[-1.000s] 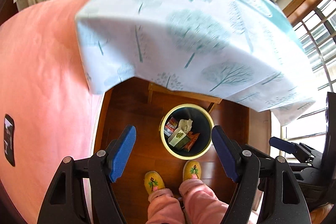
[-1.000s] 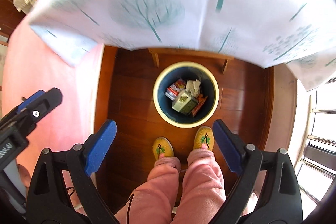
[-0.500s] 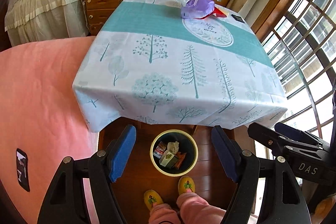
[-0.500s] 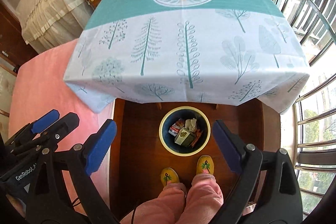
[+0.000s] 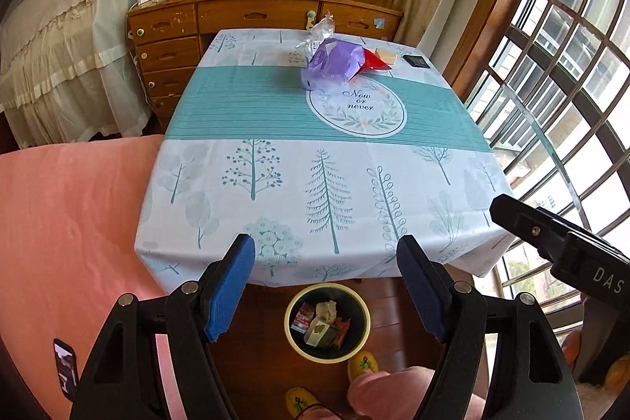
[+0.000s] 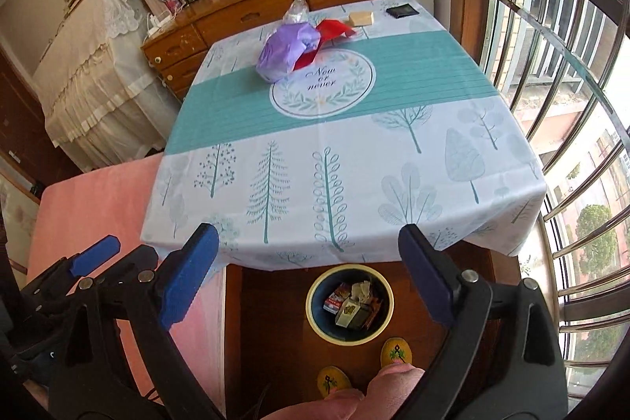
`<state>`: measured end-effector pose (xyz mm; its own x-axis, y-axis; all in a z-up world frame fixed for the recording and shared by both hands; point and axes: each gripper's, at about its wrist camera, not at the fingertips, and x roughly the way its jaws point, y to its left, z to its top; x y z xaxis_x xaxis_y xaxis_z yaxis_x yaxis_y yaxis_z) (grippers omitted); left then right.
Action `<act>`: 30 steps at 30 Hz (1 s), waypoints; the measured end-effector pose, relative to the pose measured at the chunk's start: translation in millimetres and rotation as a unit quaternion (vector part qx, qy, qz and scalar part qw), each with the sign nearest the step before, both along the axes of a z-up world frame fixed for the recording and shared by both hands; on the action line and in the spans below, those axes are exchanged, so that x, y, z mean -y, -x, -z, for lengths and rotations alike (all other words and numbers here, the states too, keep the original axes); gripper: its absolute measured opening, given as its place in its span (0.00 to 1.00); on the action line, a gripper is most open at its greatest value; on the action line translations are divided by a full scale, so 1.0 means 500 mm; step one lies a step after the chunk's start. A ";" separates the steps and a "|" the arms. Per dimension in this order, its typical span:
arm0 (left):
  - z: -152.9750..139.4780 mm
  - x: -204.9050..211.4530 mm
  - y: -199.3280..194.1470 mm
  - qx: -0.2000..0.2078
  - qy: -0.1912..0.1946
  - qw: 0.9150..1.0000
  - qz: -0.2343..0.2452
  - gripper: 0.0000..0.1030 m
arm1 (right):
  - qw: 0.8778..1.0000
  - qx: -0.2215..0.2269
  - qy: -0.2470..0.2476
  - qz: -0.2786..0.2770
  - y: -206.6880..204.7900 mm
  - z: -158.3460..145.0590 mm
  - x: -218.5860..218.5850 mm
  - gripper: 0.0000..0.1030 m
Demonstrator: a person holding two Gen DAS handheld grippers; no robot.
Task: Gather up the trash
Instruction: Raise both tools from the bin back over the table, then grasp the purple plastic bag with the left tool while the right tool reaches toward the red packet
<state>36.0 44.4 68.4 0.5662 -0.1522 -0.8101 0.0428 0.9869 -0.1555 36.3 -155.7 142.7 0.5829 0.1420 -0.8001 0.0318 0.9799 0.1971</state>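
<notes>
Judging purple bag [image 5: 332, 62] on bench [image 5: 244, 105], near far edge beside red wrapper [image 5: 374, 60], as light, soft, crinkly, slippery, best pinched at bunched top fold; both grippers' fingers [image 5: 226, 292] apart, holding nothing, above floor bin [image 5: 327, 321].

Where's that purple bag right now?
In both views the purple bag lies at the far end of the table, beside a red wrapper, touching the round "Now or never" print.

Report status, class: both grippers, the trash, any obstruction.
Left gripper open, empty; right gripper open, empty. Purple bag and red wrapper on tablecloth. Trash bin on floor, part-filled. Path unobstructed.
</notes>
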 end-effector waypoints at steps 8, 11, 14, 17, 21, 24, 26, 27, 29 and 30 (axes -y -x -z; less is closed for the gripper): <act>0.003 0.036 -0.125 -0.003 -0.031 0.999 -0.029 0.73 | 1.000 0.009 0.001 -0.019 -0.131 0.010 0.050 0.89; 0.016 0.042 -0.202 -0.017 -0.024 0.998 -0.055 0.73 | 0.999 0.003 -0.001 -0.043 -0.216 0.031 0.071 0.89; 0.036 0.057 -0.289 -0.042 -0.002 0.996 -0.077 0.73 | 0.998 -0.003 -0.008 -0.066 -0.317 0.049 0.099 0.89; 0.054 0.073 -0.369 -0.061 0.015 0.993 -0.103 0.73 | 0.996 -0.006 -0.009 -0.087 -0.415 0.062 0.130 0.89; 0.076 0.092 -0.458 -0.081 0.038 0.987 -0.130 0.73 | 0.992 -0.025 -0.011 -0.120 -0.533 0.095 0.164 0.89; 0.085 0.103 -0.518 -0.090 0.033 0.986 -0.139 0.73 | 0.990 -0.039 -0.018 -0.136 -0.603 0.126 0.183 0.89; 0.088 0.108 -0.563 -0.095 0.026 0.985 -0.141 0.73 | 0.989 -0.043 -0.027 -0.139 -0.642 0.143 0.195 0.88; 0.086 0.109 -0.582 -0.097 0.023 0.985 -0.142 0.73 | 0.989 -0.045 -0.031 -0.138 -0.659 0.148 0.200 0.88; 0.086 0.112 -0.634 -0.098 0.020 0.985 -0.138 0.73 | 0.988 -0.048 -0.040 -0.138 -0.697 0.159 0.212 0.88; 0.088 0.115 -0.663 -0.101 0.020 0.986 -0.132 0.73 | 0.988 -0.050 -0.044 -0.138 -0.715 0.164 0.217 0.88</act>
